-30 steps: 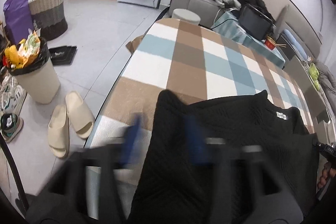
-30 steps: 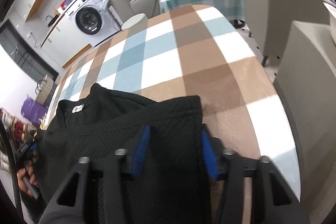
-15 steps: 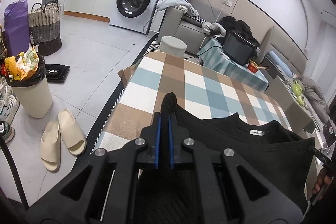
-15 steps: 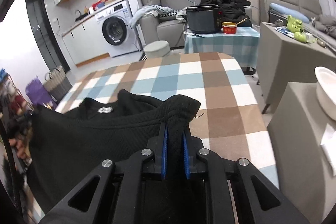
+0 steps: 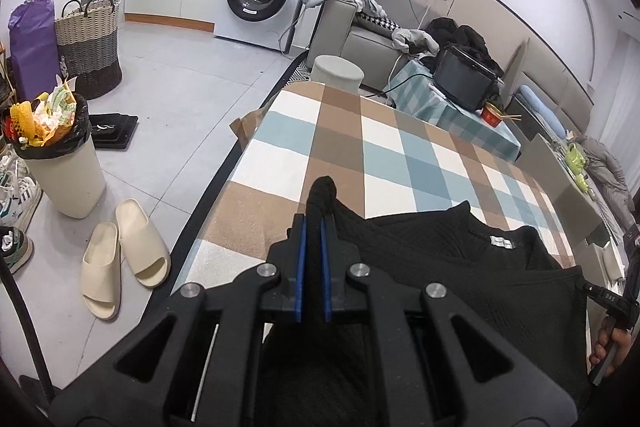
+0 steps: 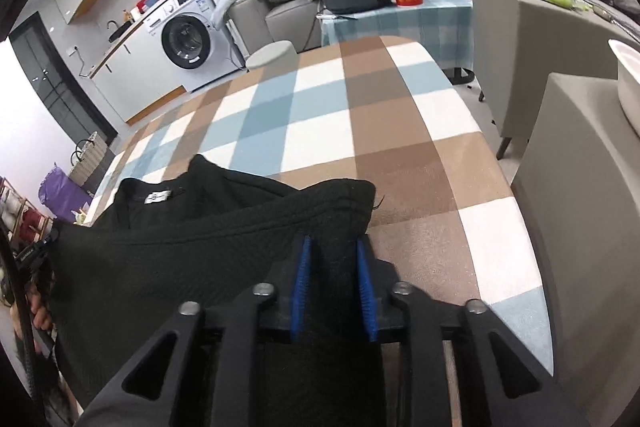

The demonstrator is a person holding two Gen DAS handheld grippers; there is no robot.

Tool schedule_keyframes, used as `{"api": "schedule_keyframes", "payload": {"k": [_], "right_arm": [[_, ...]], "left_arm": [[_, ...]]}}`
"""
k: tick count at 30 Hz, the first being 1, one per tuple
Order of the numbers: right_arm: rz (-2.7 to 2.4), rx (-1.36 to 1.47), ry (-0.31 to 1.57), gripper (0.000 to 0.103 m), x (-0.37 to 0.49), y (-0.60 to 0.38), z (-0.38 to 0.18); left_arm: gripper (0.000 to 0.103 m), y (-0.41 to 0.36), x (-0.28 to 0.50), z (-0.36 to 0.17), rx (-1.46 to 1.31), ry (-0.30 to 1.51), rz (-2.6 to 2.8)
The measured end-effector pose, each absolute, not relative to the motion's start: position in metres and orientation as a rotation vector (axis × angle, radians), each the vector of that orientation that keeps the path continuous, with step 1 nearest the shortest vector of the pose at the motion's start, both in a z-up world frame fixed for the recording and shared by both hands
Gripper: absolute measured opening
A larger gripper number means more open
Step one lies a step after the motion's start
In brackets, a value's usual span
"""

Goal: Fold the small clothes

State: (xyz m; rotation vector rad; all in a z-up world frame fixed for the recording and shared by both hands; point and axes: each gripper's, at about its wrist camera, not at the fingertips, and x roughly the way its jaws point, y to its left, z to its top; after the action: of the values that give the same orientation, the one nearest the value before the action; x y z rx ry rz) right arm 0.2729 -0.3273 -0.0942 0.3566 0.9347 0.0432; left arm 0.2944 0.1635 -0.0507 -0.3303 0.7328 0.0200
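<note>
Two grippers pinch the textured black knit sweater (image 5: 460,267): left gripper (image 5: 313,227) clamped tight, right gripper (image 6: 334,255) narrowly parted around bunched fabric.

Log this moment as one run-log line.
left gripper: shut on black garment | right gripper: garment between fingers, closure unclear | plaid table

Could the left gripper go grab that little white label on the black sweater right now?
Probably not yet: the left gripper is shut on the black knitted sweater. The small white neck label lies uncovered nearby, so the path looks free once it lets go.
</note>
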Motion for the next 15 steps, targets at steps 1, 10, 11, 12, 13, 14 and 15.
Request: {"api": "schedule_keyframes", "payload": {"k": [1,10,11,12,13,14,15], "right_arm": [[0.047,0.36,0.936,0.038,0.275,-0.328,-0.095],[0.047,0.243,0.767,0.006,0.26,-0.311,-0.068],[0.048,0.237,0.746,0.006,0.257,-0.309,-0.063],[0.048,0.235,0.727,0.006,0.253,-0.308,-0.058],[0.051,0.238,0.705,0.006,0.249,-0.308,-0.052],[0.052,0.243,0.686,0.006,0.247,-0.308,-0.047],[0.05,0.252,0.663,0.006,0.247,-0.309,-0.041]], "left_arm": [[0.004,0.163,0.296,-0.051,-0.328,0.735,0.022],[0.004,0.161,0.292,-0.05,-0.326,0.723,0.022],[0.004,0.162,0.29,-0.049,-0.327,0.715,0.02],[0.004,0.162,0.289,-0.048,-0.331,0.709,0.019],[0.004,0.164,0.288,-0.047,-0.339,0.701,0.017],[0.004,0.165,0.287,-0.046,-0.35,0.694,0.017],[0.004,0.167,0.288,-0.045,-0.36,0.687,0.015]]}}
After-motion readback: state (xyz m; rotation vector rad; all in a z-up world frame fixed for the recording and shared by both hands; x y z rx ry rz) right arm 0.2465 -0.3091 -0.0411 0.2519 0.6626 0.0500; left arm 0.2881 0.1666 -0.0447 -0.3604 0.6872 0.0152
